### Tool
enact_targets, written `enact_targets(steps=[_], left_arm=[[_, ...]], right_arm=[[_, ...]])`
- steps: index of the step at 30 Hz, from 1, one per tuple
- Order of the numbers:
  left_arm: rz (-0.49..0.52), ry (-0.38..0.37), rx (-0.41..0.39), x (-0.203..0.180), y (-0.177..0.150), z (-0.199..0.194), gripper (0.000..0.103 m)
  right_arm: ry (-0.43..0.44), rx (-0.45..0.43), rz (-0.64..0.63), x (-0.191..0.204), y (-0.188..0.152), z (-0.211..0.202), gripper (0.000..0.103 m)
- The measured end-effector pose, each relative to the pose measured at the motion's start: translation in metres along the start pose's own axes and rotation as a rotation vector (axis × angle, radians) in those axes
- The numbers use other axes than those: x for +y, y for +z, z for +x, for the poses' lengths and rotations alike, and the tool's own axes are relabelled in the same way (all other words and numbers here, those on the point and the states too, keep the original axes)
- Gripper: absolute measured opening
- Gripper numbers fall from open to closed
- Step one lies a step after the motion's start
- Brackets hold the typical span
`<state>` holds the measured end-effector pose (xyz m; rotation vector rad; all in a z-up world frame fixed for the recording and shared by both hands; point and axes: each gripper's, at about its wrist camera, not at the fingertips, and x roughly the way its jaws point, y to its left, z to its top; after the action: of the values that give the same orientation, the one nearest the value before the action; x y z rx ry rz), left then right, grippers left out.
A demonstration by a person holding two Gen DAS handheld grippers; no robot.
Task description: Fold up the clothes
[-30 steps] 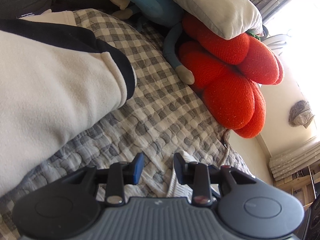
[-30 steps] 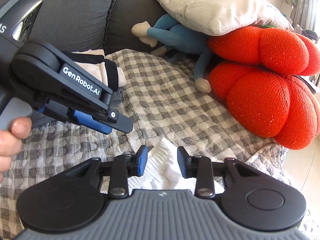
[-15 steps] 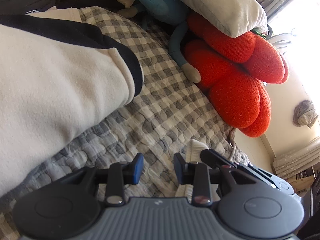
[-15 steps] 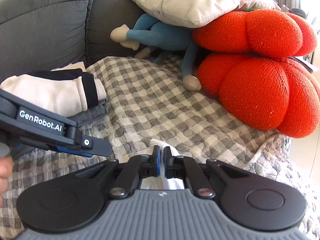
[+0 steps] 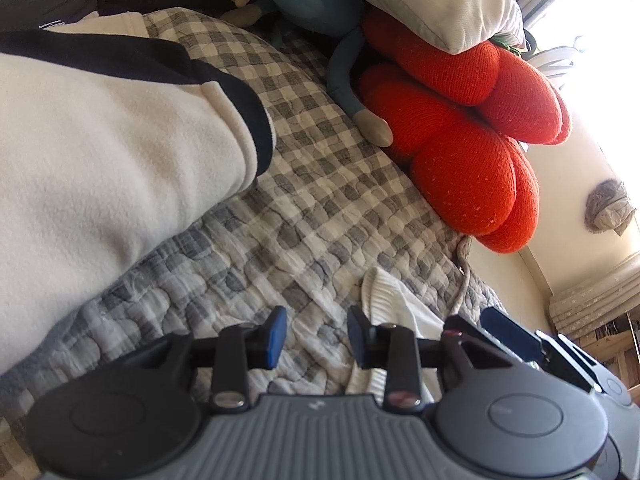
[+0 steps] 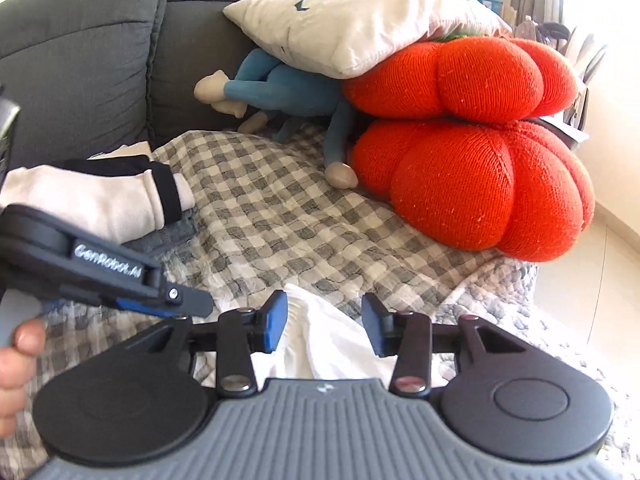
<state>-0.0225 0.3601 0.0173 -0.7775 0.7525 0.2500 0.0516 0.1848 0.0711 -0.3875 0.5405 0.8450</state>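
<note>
A small white ribbed-cuff cotton garment [image 6: 320,340] lay on the grey-and-white checked quilted cover [image 6: 288,224] of a dark grey sofa, close to the cover's front edge, as two hand-held grippers worked over it. The right gripper [image 6: 324,326] stood with its jaws wide apart on either side of the cloth, gripping nothing, the fabric rising in a peak between the blue pads. The left gripper [image 5: 316,336] was likewise parted and empty, its pads over bare quilt with the garment's ribbed end just to its right; in the right wrist view it reached in from the left, the person's hand [image 6: 16,364] on its handle. Near the cover's left edge a folded cream fleece top with black trim [image 6: 96,196] rested on a grey folded piece. A knitted red pumpkin-shaped cushion [image 6: 472,184], a blue plush toy [image 6: 280,84] and a white pillow [image 6: 360,24] were piled at the back right. The white garment's long axis appeared to run from the front edge toward the back of the sofa, ribbed end pointing away from the cameras, though most of it was hidden beneath the grippers. The risk from here: jaws closing on the bunched peak could catch one layer only, or pinch the quilt as well, dragging the cover and skewing any fold
</note>
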Motion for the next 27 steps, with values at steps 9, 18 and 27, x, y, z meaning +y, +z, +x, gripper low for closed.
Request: enact_targets(steps=[9,18,27], left_arm=[[0.001,-0.001,-0.006,0.001,0.0,-0.007,0.033],[0.042,0.029,-0.011,0.003,-0.005,-0.017,0.037],[-0.009,-0.021,0.067,0.009,-0.005,-0.008,0.043]], right_arm=[[0.298,0.042,-0.251,0.081,-0.075,-0.093,0.045],[0.187,0.085,-0.388,0.115,-0.088,-0.042,0.013],[0.306,-0.013,-0.09,0.092,-0.061,-0.045,0.005]])
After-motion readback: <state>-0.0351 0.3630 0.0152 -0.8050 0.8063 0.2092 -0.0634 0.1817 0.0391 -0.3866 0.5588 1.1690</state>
